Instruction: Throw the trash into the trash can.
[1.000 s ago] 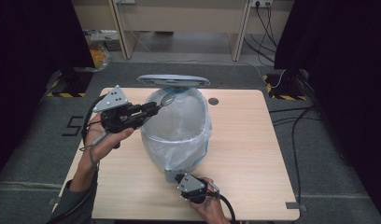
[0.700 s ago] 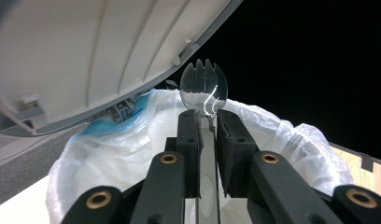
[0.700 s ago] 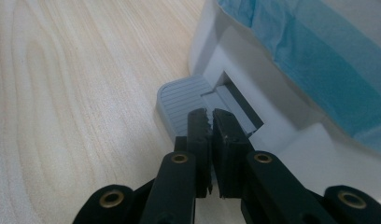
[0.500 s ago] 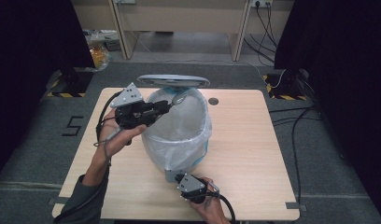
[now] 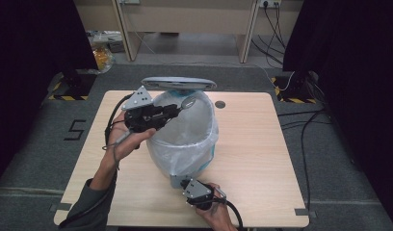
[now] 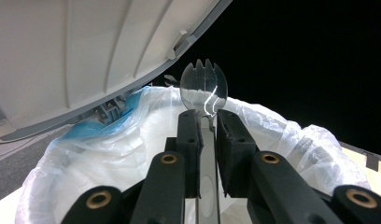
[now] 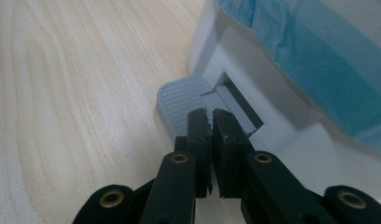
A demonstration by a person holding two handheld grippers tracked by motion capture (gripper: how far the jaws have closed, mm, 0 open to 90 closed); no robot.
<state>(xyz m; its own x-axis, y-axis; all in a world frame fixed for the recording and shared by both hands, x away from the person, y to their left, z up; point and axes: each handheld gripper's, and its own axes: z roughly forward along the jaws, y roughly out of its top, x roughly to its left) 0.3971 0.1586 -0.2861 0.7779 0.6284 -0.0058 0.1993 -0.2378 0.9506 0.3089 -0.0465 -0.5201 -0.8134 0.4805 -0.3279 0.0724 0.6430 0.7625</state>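
High view: bin [image 5: 185, 144] at table [image 5: 262, 159] centre, lid [image 5: 178, 83] raised at 12 o'clock, white bag lining it. Left gripper [image 5: 177, 109] at the bin's 10 o'clock rim, pinching a clear spork [image 5: 189, 102] over the opening. Right gripper [image 5: 177, 180] at 6 o'clock, at the bin's base.

Left gripper view: jaws clamped on the spork [image 6: 205, 93] handle (tines at 12 o'clock), bag [image 6: 282, 135] rim below, lid [image 6: 86, 51] underside at 10 o'clock.

Right gripper view: jaws pressed together, nothing between them, tips on the grey pedal [image 7: 179, 102]; bin [image 7: 254, 84] body at 2 o'clock, table [image 7: 62, 93] at 9 o'clock.
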